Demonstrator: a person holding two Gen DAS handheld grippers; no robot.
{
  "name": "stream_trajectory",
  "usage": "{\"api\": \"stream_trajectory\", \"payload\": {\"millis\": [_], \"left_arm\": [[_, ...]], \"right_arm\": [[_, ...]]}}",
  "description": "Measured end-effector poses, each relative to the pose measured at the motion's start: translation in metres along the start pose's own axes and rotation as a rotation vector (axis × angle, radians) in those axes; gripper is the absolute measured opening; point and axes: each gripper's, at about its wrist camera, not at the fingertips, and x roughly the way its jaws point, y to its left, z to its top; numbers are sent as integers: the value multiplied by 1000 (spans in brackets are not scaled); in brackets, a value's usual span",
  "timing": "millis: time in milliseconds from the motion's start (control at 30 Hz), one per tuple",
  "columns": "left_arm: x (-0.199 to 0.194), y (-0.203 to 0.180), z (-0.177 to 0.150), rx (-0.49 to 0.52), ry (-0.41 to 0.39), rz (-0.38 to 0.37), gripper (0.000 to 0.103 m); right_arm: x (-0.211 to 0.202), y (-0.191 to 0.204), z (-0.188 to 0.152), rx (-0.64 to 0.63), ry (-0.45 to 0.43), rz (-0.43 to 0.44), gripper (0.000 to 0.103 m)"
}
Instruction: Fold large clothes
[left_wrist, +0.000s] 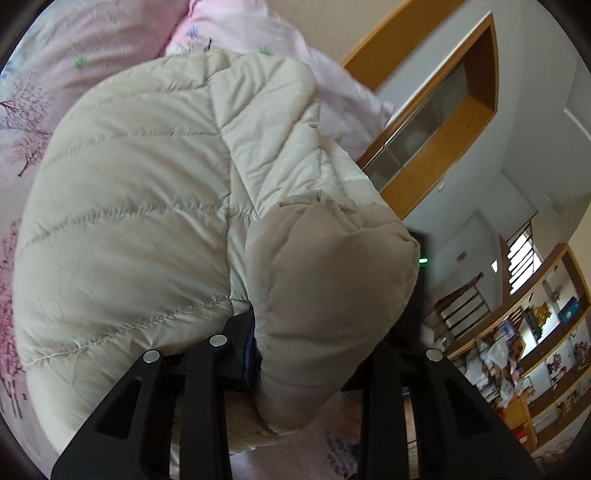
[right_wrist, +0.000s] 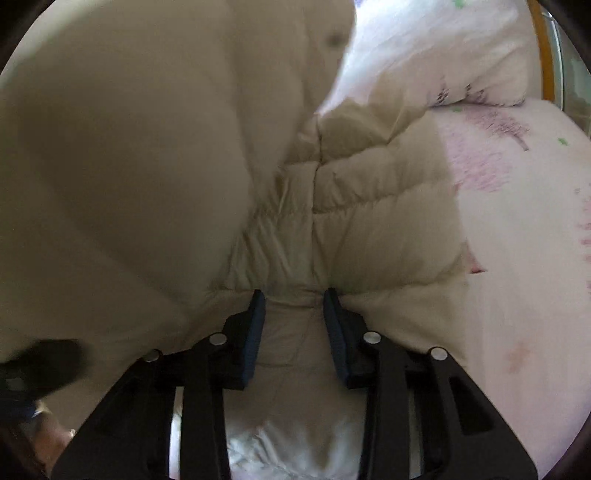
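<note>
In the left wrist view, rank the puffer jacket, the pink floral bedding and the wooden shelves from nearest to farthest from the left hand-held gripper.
1. Puffer jacket: bunched between the left hand-held gripper fingers.
2. Pink floral bedding: under and beyond the jacket, upper left.
3. Wooden shelves: across the room, lower right.

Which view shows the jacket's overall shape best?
The left wrist view. There the cream puffer jacket lies across the pink floral bedding, with its quilted back and outline visible. The right wrist view is too close and partly blurred: only bunched fabric pinched in the right gripper.
</note>
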Motion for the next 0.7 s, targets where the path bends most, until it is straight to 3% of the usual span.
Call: {"api": "stream_trajectory", "payload": {"millis": [233,300,400,533,700], "left_arm": [[22,-18,-17,154,69,126,34],[29,-22,-19,188,95,149,36],[38,-27,-22,251,123,183,40],[50,-38,-28,343,153,237,48],[66,-53,-31,418,184,283,61]], "right_arm": [[-75,-57,10,129,-170,-170,41],[-89,-63,18,166,-204,-132,42],[-109,-56,32,178,-239,-7,54],[-101,-43,54,162,-173,140,65],[-69,-27,78,121,-85,112,65]]}}
